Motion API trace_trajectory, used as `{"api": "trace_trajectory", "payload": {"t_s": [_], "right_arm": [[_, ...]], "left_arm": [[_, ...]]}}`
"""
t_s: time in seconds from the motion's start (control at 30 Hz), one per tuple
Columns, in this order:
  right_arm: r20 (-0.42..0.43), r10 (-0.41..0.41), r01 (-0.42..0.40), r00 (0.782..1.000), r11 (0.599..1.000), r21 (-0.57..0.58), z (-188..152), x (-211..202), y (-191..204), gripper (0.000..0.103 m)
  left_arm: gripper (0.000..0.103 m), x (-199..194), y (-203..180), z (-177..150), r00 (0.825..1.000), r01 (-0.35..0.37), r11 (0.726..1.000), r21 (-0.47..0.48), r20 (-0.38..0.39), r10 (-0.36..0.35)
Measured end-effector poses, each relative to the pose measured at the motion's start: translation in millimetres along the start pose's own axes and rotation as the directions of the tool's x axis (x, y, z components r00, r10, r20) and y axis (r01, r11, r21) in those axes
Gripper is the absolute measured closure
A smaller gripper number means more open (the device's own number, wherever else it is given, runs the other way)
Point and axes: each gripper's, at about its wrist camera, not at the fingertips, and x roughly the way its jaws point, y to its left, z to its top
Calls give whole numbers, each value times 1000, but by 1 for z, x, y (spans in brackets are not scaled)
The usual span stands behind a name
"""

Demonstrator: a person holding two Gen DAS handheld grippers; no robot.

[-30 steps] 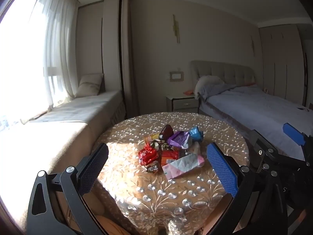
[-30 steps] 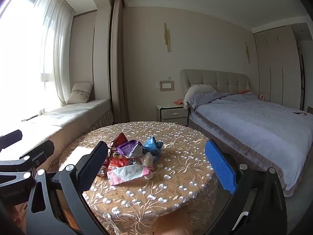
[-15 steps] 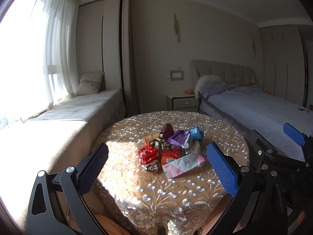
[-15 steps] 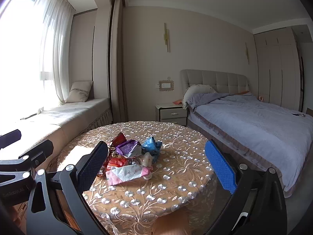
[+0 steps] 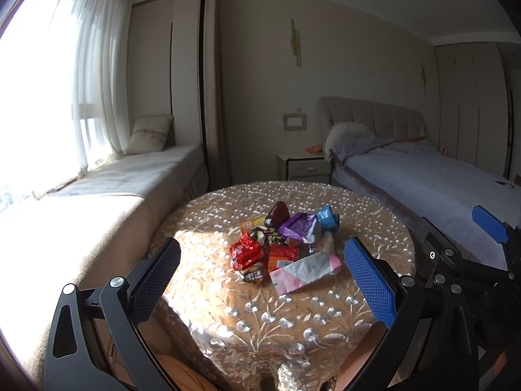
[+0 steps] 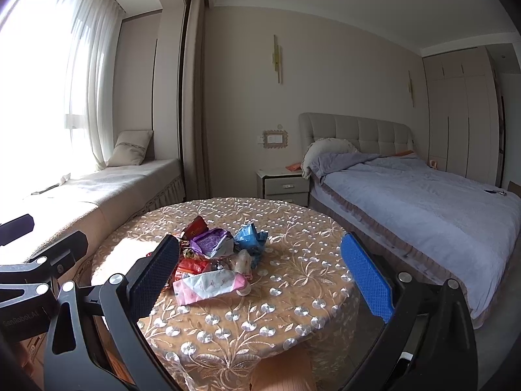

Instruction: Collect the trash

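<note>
A pile of snack wrappers (image 5: 283,244) lies in the middle of a round table (image 5: 293,319) covered by a beige embroidered cloth. It holds a pink-white pack (image 5: 304,272), a red wrapper (image 5: 246,254), a purple wrapper (image 5: 298,228) and a blue wrapper (image 5: 327,218). The pile also shows in the right wrist view (image 6: 215,260). My left gripper (image 5: 262,280) is open and empty, held short of the pile above the table's near edge. My right gripper (image 6: 260,277) is open and empty, just right of the pile and short of it.
A window bench (image 5: 97,202) with a cushion runs along the left under a bright curtained window. A bed (image 6: 423,208) with a grey cover stands close on the right. A nightstand (image 6: 283,185) sits behind the table at the wall.
Both views have shifted only slightly; the right gripper has risen a touch. The wrappers have not moved and both grippers stay open.
</note>
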Motion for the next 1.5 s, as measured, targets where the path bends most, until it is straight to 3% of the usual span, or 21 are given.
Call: {"api": "trace_trajectory", "payload": {"t_s": [1.5], "right_arm": [[-67,18,-17,998,1000,14,0,23,-2,4]], "left_arm": [[5,25,-6,3,999,-31,999,11,-44,32]]}}
